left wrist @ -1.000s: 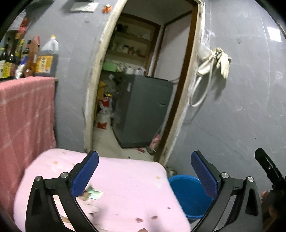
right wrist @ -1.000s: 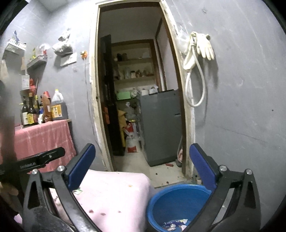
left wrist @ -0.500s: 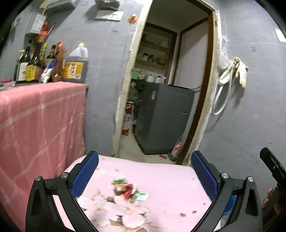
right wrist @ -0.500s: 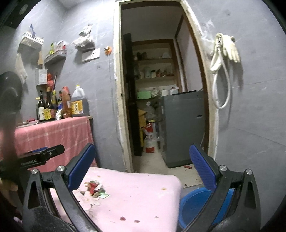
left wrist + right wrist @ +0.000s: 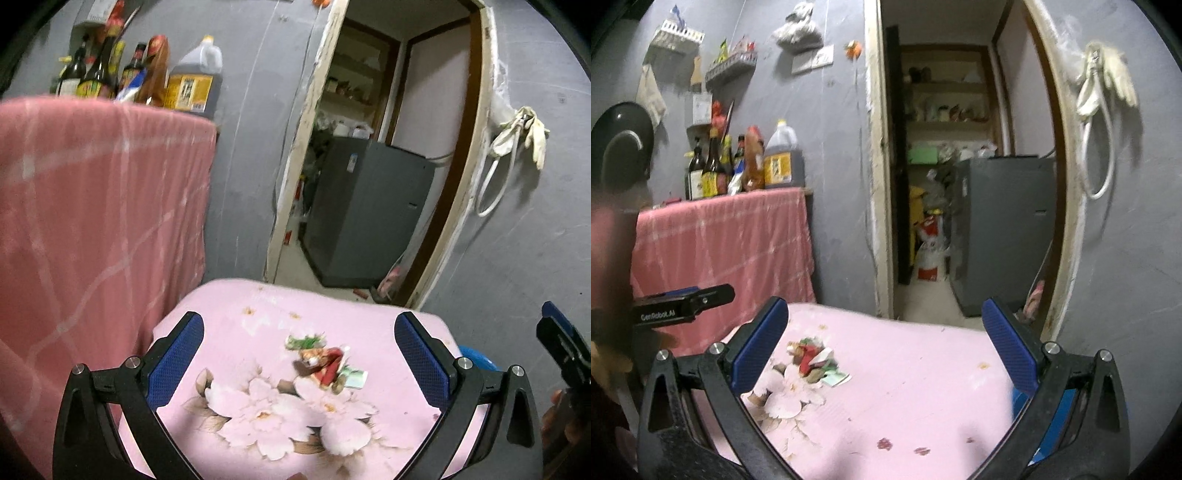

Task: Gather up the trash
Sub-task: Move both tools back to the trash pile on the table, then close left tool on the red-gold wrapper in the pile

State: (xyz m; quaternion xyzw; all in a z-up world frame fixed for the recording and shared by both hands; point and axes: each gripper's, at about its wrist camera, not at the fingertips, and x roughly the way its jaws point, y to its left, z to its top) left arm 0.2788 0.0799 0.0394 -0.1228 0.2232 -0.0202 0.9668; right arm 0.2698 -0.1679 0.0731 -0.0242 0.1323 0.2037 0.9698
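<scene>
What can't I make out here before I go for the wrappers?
- Blue bin: left wrist view shows a sliver behind the left gripper; right wrist view, the right gripper covers it. Contents unseen.
- Wrapper pile: blurred; piece count unclear.
- Bottle labels: too small.

Both views are dim and indoor, with a cool, flat cast; noise grains the grey wall (image 5: 831,155) behind each gripper; the fisheye lens bows the door frame (image 5: 295,147) and leaves black corners; the hanging gloves (image 5: 1108,81) up and to the right of the right gripper (image 5: 884,343) cast a soft shadow to their right; the pink cloth (image 5: 92,206) left of the left gripper (image 5: 299,354) is smeared with motion blur; the scraps (image 5: 325,362) between its fingers are blurred too.
</scene>
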